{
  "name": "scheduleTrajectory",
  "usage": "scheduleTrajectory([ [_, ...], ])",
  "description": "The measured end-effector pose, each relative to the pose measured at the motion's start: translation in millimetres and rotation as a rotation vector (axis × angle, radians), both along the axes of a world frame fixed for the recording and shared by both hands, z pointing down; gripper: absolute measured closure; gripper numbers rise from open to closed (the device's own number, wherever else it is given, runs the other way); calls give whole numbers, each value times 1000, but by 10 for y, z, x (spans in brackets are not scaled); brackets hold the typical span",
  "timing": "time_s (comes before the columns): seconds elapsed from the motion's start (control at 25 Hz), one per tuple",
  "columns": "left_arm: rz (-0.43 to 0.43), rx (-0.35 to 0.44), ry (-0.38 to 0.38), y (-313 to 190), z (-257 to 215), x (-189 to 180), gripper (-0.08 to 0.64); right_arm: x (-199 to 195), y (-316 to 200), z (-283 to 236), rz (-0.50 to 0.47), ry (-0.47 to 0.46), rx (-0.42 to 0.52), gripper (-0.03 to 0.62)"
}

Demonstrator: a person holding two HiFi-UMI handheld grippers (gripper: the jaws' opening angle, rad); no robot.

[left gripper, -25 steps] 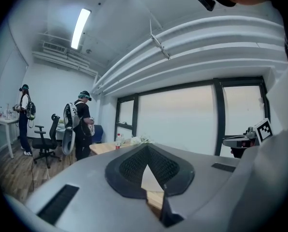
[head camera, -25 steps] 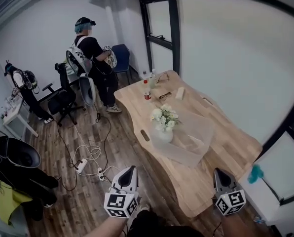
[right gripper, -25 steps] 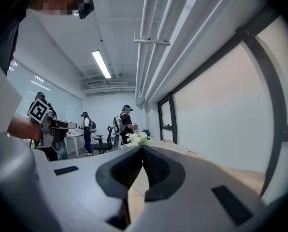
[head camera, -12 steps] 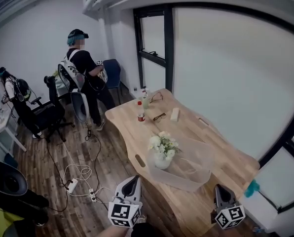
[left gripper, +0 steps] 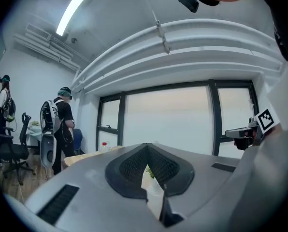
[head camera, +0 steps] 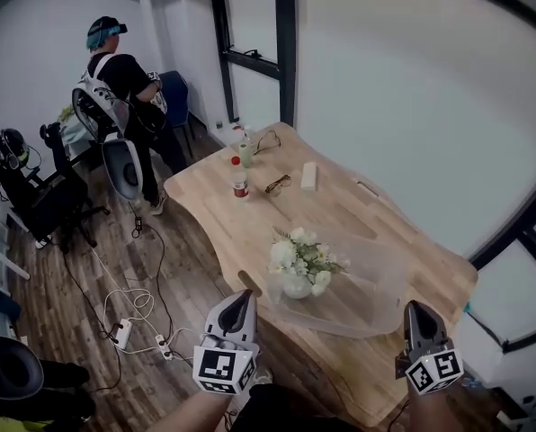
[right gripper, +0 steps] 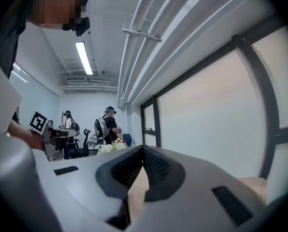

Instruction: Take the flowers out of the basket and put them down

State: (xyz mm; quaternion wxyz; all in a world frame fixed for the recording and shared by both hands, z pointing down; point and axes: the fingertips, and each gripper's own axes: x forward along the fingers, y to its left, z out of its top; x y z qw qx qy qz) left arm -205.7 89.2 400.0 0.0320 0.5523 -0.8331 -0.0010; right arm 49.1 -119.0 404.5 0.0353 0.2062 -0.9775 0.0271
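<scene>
Presently: approach step, by my reading. Contents: flowers (head camera: 304, 261) inside the clear basket (head camera: 380, 300), mid tabletop (head camera: 340, 196). Closed and empty: left tool (head camera: 241, 297), right tool (head camera: 418, 309), both short of the basket. Next move calls for opened jaws around the stems.

In the left gripper view the flowers (left gripper: 149, 172) show only as a green sliver in the slit of the left gripper (left gripper: 146, 146). Its body hides the basket (head camera: 380, 282). In the head view, small things (head camera: 244, 148) toward 12 o'clock are too small to name. A black round thing (head camera: 7, 381) at 8 o'clock is cut off.
</scene>
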Motion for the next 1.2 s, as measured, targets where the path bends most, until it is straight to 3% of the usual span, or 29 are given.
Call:
scheduleTrajectory([
  [0.2, 58, -2, 63, -393, 81, -368, 555, -319, -86, -33, 43, 9, -1, 571],
  [0.4, 109, -35, -6, -600, -29, -600, 555, -604, -106, -56, 41, 34, 5, 571],
  [0.64, 183, 8, 51, -736, 12, -836, 555, -756, -271, -143, 109, 27, -16, 571],
  [0.76, 194, -8, 23, -825, 36, -1017, 555, -949, -338, -155, 120, 25, -17, 571],
  [0.92, 239, -8, 70, -1021, 130, -1012, 555, -1137, -458, -139, 69, 57, -20, 571],
  [1.2, 233, -82, 17, -1156, 328, -1147, 555, -1605, -585, 138, -93, 92, -32, 571],
])
